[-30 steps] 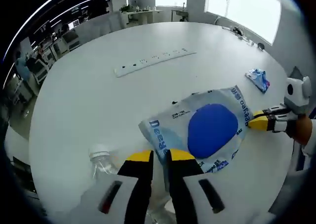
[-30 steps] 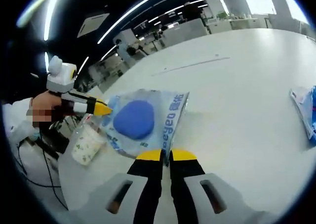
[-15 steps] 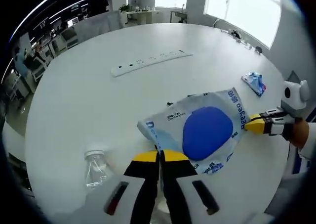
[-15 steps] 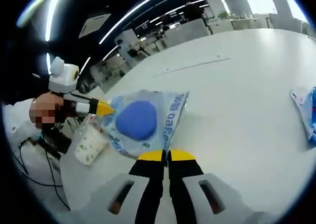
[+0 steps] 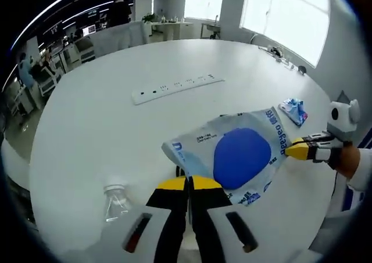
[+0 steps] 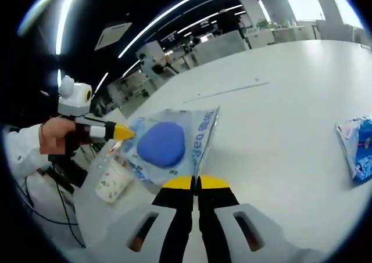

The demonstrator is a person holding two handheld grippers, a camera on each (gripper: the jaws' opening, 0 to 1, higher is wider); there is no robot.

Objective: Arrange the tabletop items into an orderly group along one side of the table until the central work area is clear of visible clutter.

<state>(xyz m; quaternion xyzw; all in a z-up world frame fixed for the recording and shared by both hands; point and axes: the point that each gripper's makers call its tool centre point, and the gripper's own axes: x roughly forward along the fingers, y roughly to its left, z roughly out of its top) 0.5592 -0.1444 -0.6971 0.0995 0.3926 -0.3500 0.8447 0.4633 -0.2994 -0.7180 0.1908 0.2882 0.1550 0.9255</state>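
Observation:
A clear plastic package with a big blue disc and blue lettering hangs stretched between both grippers, above the white table. My left gripper is shut on its near edge. My right gripper comes in from the right, its yellow tips pinching the far edge. In the right gripper view the same package runs from my right gripper, shut on it, to the left gripper held by a hand at the left.
A clear plastic bottle stands on the table below the package, also seen as the bottle. A small blue packet lies beyond the package, the same packet. A white power strip lies mid-table. Desks stand behind.
The left jaws closed on the package's edge. Both grippers and the package have lifted away from the table, so the bottle looks smaller and farther.

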